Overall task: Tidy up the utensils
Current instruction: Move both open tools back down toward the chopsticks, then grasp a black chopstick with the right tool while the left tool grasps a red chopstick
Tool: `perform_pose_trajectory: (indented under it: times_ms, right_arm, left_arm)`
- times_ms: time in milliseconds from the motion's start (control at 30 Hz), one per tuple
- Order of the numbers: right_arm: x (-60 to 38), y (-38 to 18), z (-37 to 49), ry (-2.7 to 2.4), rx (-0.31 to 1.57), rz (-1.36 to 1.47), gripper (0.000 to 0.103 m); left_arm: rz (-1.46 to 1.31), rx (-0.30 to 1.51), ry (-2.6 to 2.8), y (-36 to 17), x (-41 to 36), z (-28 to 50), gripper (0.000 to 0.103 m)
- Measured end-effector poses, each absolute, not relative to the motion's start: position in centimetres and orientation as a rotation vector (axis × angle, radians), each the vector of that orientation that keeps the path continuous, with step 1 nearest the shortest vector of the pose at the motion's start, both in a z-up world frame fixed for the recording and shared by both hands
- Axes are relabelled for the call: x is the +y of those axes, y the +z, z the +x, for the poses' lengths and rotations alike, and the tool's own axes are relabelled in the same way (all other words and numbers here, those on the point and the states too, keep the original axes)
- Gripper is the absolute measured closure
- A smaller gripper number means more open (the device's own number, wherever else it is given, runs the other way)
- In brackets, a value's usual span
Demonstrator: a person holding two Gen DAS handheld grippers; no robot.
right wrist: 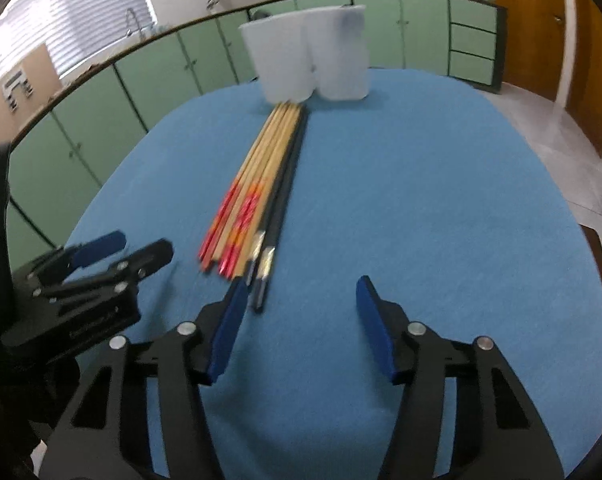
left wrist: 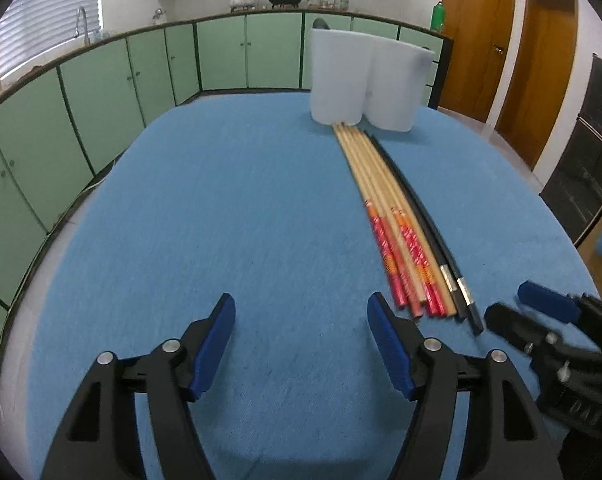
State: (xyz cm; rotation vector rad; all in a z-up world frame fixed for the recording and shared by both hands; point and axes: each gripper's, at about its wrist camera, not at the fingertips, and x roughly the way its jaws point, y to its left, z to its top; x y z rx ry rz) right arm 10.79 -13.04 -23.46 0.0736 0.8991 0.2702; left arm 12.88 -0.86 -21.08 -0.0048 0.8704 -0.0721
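Note:
Several wooden chopsticks with red and orange ends (left wrist: 385, 208) (right wrist: 257, 176) lie side by side on the blue tablecloth, with black chopsticks with silver bands (left wrist: 441, 248) (right wrist: 279, 200) along their right side. Their far tips touch two white cups (left wrist: 341, 76) (right wrist: 301, 56). My left gripper (left wrist: 301, 312) is open and empty, just left of the near ends. My right gripper (right wrist: 301, 292) is open and empty, its left finger (right wrist: 231, 320) beside the black chopsticks' near ends. Each gripper shows in the other's view, the right one (left wrist: 541, 312) and the left one (right wrist: 113, 252).
The blue tablecloth (left wrist: 221, 200) covers a rounded table. Green kitchen cabinets (left wrist: 101, 92) run behind and to the left. Wooden doors (left wrist: 541, 64) stand at the right, and a dark cabinet (left wrist: 589, 152) is near the table's right side.

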Motion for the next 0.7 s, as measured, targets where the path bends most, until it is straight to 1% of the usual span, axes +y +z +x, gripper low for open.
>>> perform_pose_trajectory:
  times_ms: [100, 167, 300, 367, 400, 500, 533, 567, 700]
  right_arm:
    - [-12.2, -23.6, 10.6, 0.258, 0.894, 0.027, 0.053]
    - [-11.8, -23.4, 10.8, 0.262, 0.893, 0.011, 0.059]
    - [-11.5, -23.8, 10.5, 0.254, 0.891, -0.015, 0.067]
    - [-11.6, -23.7, 10.7, 0.261, 0.89, -0.018, 0.075]
    - [-11.5, -23.7, 10.7, 0.266, 0.891, -0.022, 0.076]
    - [-11.2, -23.8, 10.8, 0.276, 0.893, -0.028, 0.086]
    - [-11.2, -23.8, 10.9, 0.279, 0.895, -0.024, 0.094]
    - [-11.1, -23.8, 10.9, 0.282, 0.898, -0.019, 0.096]
    - [-11.5, -23.7, 10.9, 0.278, 0.896, -0.006, 0.096]
  left_arm:
    - [-0.005, 0.874, -0.071, -21.5, -0.7, 12.5, 0.034]
    - [-0.005, 0.877, -0.07, -21.6, -0.7, 12.4, 0.034]
    - [-0.008, 0.885, -0.063, -21.7, -0.7, 12.7, 0.033]
    - [-0.015, 0.887, -0.066, -21.7, -0.6, 12.7, 0.033]
    - [-0.016, 0.887, -0.067, -21.8, -0.6, 12.7, 0.033]
    - [-0.009, 0.889, -0.067, -21.9, -0.9, 12.8, 0.032]
    - [-0.007, 0.889, -0.068, -21.9, -0.9, 12.8, 0.032]
    - [-0.006, 0.889, -0.075, -21.9, -1.0, 12.8, 0.032]
    - [0.001, 0.893, -0.094, -21.9, -1.5, 12.7, 0.032]
